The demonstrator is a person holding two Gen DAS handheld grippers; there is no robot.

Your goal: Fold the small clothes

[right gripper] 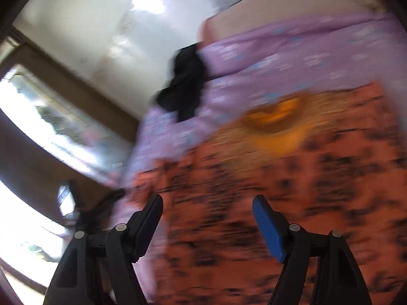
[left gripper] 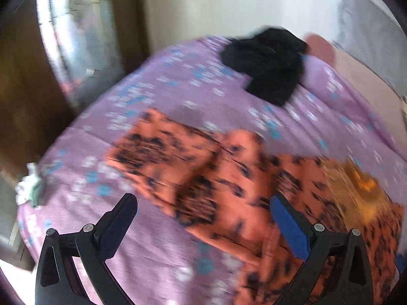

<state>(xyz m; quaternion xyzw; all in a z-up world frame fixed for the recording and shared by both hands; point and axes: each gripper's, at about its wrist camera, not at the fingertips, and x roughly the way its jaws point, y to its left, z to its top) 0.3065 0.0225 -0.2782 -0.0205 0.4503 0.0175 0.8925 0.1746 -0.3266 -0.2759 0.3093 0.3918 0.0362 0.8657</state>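
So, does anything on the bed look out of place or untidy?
Yes. The black garment lies crumpled at the far edge of the purple sheet, and the orange patterned garment lies wrinkled, not folded. A small white-green cloth hangs off the bed's edge.

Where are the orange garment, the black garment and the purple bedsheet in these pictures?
orange garment [left gripper: 203, 178]: left wrist view, on its patterned middle.
black garment [left gripper: 267, 63]: left wrist view, on its centre.
purple bedsheet [left gripper: 178, 81]: left wrist view, on a bare flowered part.

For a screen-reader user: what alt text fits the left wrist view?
An open left gripper hovers over an orange, black-patterned garment spread on a purple floral bedsheet. A crumpled black garment lies farther back.
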